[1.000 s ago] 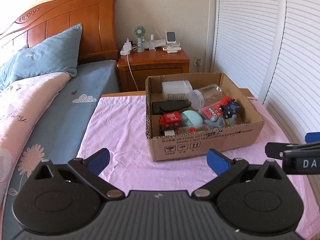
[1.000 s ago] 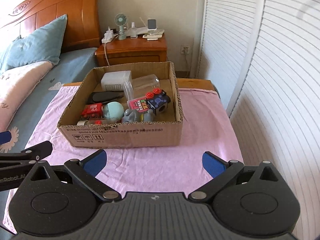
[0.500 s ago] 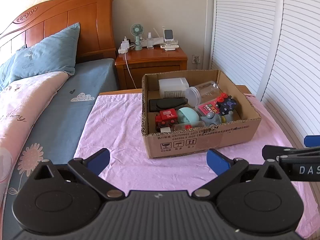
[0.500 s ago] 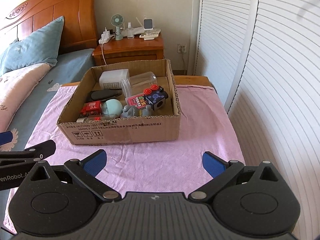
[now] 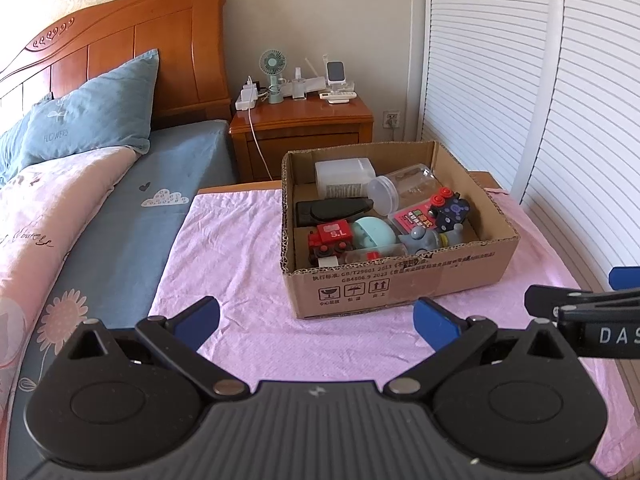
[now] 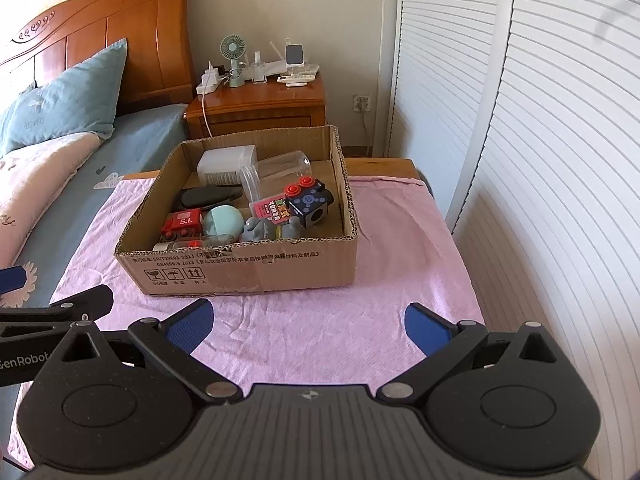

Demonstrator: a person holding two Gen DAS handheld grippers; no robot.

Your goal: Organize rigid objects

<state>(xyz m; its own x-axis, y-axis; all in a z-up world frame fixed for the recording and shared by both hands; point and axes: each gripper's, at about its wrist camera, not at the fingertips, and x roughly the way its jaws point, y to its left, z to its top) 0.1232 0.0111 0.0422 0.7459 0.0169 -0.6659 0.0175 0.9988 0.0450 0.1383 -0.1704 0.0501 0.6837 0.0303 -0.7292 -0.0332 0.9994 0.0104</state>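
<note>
Currently, item one: cardboard box (image 5: pixel 400 280), open-topped, standing on the pink cloth (image 5: pixel 240 264) that covers the desk (image 6: pixel 380 165), beside the bed (image 5: pixel 132 216). Contents, all inside the box: white ribbed container (image 5: pixel 344 178) at the back; clear plastic jar (image 5: pixel 404 192) lying on its side next to it; black flat case (image 5: pixel 332 210) along the left wall; red toy train (image 5: pixel 330 236) marked "S.L"; mint-green round object (image 5: pixel 370 234) touching the train; grey figure (image 5: pixel 424 240) near the front wall; pink printed card (image 5: pixel 414 218); dark-blue block with red studs (image 5: pixel 450 208) toward the right wall. Item two: left hand-held gripper (image 5: pixel 316 320), blue-padded fingers spread wide apart, nothing between them, held over the near part of the cloth, short of the box. Item three: right hand-held gripper (image 6: pixel 308 322), fingers likewise wide apart and empty, facing the box front. Change against the pictures one second and half a second ago: box contents unmoved; both grippers have drawn back slightly, so the box sits a little farther off and higher in each wrist view; finger spread unchanged. Background: wooden nightstand (image 5: pixel 304 128) with small green fan (image 5: pixel 273 76), white louvred doors (image 5: pixel 540 100) on the right.
</note>
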